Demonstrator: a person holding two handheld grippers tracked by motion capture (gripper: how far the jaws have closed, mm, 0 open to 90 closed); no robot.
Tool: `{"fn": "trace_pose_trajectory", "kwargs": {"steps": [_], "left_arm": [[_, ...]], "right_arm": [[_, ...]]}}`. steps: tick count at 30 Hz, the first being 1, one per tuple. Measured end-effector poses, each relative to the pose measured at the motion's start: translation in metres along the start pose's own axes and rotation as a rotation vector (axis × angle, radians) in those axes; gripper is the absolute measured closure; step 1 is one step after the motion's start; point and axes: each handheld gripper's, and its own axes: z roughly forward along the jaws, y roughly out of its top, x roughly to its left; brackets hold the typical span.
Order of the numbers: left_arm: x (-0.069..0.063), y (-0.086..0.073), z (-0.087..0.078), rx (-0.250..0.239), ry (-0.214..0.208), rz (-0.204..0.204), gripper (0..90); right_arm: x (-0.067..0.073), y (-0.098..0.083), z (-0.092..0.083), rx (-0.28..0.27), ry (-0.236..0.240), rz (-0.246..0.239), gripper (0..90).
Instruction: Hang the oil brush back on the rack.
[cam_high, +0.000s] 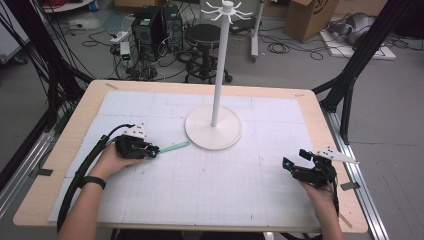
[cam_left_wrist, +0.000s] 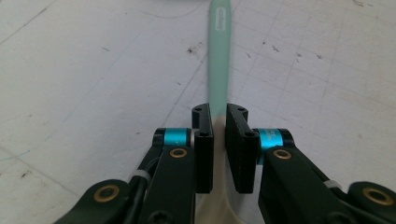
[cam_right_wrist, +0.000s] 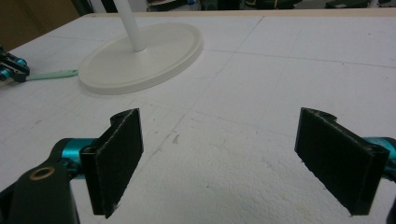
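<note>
The left gripper (cam_high: 151, 149) pinches a green spatula (cam_left_wrist: 219, 70) near one end; the fingers (cam_left_wrist: 204, 149) press on both its sides. It lies on the bench (cam_high: 65, 150), reaching toward the stand (cam_high: 214, 131). The right gripper (cam_right_wrist: 219, 154) rests well apart, its fingers (cam_right_wrist: 116, 154) spread.

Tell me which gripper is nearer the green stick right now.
Left. The left gripper is clamped on the green stick; the right gripper sits open, far across the mat, beyond the white stand's base.

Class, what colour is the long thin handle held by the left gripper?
Pale mint green handle; clearest in the left gripper view.
</note>
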Motion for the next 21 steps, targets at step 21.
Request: {"fn": "trace_pose_trajectory", "kwargs": {"steps": [21], "left_arm": [[-0.013,0.022,-0.050,-0.276,0.056,0.004,82.7]], "right_arm": [[-0.001,0.001,-0.001,-0.004,-0.004,0.002,14.5]]}}
